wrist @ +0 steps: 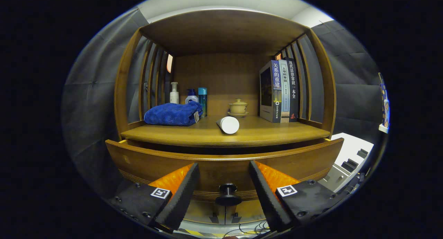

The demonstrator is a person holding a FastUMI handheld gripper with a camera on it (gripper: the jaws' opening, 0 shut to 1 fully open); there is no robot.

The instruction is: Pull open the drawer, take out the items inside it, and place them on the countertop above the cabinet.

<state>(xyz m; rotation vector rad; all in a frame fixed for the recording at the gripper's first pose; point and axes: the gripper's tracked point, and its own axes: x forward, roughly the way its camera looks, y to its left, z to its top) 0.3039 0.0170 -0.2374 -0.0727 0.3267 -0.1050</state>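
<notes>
Tongs (224,194) held spread, nothing gripped; knob (228,194) seen between fingers at lower centre. Drawer (155,159) drawn partly out, inside hidden. White tube (229,125) seen on table (277,132) at centre. Knob best kept centred, pull kept straight.

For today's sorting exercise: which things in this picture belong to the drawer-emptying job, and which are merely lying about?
Job: drawer, slightly open; its knob, between the open gripper fingers; countertop; white cylinder lying on it.

Lying about: blue towel, bottles, lidded teacup, books.
</notes>
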